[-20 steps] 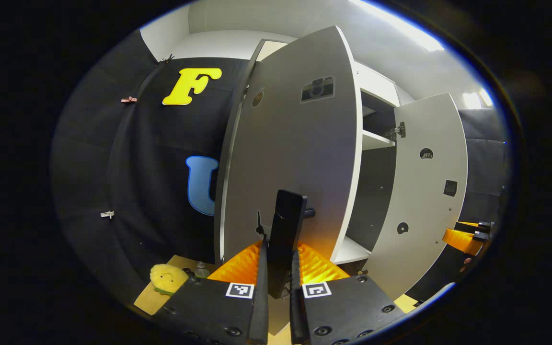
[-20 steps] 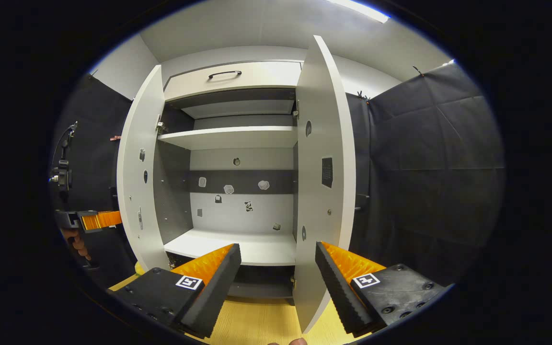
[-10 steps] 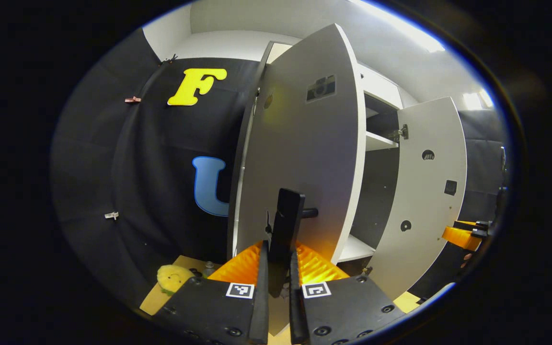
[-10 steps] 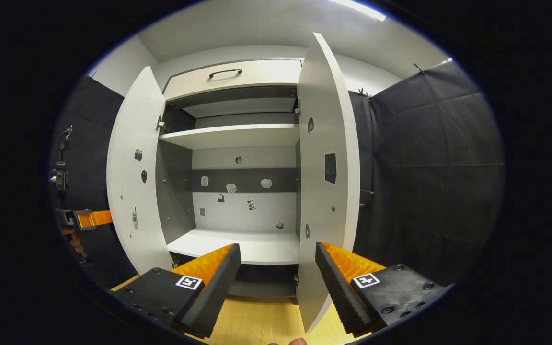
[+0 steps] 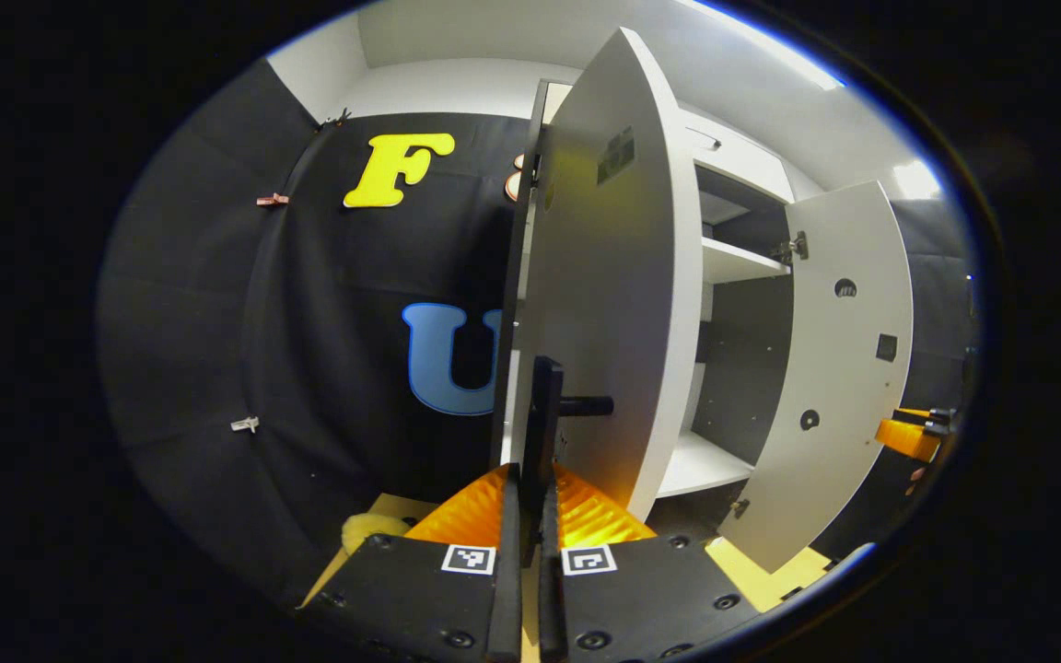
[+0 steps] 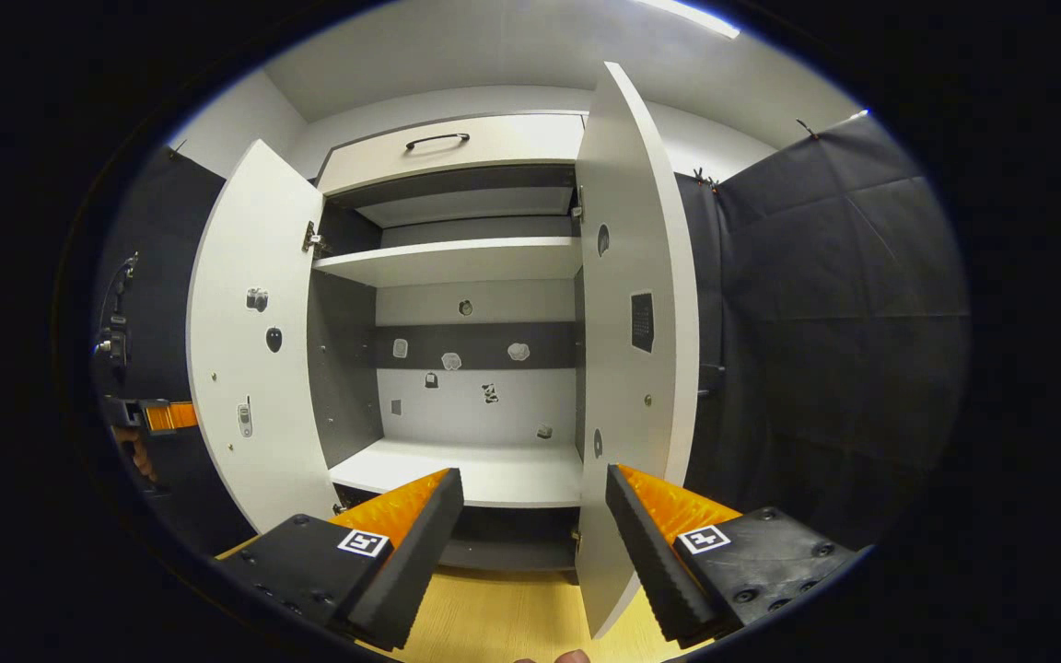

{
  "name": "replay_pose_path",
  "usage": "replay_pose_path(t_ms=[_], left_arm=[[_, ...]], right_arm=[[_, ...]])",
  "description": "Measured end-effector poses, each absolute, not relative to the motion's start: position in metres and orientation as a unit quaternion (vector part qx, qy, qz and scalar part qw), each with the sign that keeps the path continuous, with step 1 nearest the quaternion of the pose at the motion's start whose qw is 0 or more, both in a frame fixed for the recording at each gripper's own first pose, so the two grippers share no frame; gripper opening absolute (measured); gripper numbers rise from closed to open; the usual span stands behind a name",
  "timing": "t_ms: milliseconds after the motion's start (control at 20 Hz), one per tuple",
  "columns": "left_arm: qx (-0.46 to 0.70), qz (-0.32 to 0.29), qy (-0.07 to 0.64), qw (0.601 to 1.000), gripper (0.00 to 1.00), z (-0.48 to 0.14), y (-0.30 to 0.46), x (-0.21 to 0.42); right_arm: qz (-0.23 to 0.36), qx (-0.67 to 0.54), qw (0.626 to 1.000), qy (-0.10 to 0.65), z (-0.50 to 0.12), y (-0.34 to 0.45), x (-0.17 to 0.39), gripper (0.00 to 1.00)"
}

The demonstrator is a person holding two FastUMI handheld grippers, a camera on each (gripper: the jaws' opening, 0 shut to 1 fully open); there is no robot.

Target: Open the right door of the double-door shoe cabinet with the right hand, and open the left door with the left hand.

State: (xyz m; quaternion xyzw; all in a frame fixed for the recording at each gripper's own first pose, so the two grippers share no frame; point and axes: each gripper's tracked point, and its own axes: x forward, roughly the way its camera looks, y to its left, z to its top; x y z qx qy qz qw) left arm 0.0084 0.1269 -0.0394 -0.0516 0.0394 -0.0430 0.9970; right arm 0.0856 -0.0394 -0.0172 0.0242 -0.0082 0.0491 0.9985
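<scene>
My right gripper point(image 6: 530, 525) is spread wide, nothing between the fingers point(image 6: 406, 562), hovering in front of the cabinet point(image 6: 457, 276). Both doors swung out: left door point(image 6: 250, 341) angled off to the left, right door point(image 6: 632, 341) nearly edge-on just above my right finger. Inside: upper shelf point(image 6: 448, 261), bottom shelf point(image 6: 466, 470), small stickers on the back panel. Drawer with dark handle point(image 6: 437, 140) on top. Left gripper point(image 6: 157, 416) at far left, beside the left door. Wood floor point(image 6: 503, 622) below.

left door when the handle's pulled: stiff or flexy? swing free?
Probably stiff: the left door is a flat panel. It likely swings freely on its hinge. The left gripper, jaws shut on the handle, should hold without slipping.
</scene>
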Motion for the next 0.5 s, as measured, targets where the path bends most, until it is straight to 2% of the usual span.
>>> replay_pose_path(t_ms=[200,300,350,400,500], left_arm=[[-0.023,-0.007,0.043,0.999,0.07,-0.038,0.156,0.007],[-0.05,-0.026,0.04,0.998,0.05,-0.036,0.152,0.005],[-0.059,-0.028,0.041,0.997,0.09,-0.035,0.152,0.004],[-0.06,-0.028,0.041,0.997,0.05,-0.036,0.155,0.004],[-0.048,-0.021,0.041,0.998,0.05,-0.037,0.156,0.003]], right_arm=[[0.056,0.024,0.998,-0.009,-0.016,-0.038,0.085,0.98],[0.059,0.024,0.998,-0.008,-0.015,-0.036,0.084,0.98],[0.059,0.023,0.998,-0.008,-0.015,-0.036,0.085,0.98],[0.058,0.022,0.998,-0.008,-0.015,-0.037,0.085,0.98],[0.057,0.023,0.998,-0.006,-0.018,-0.039,0.087,0.98]])
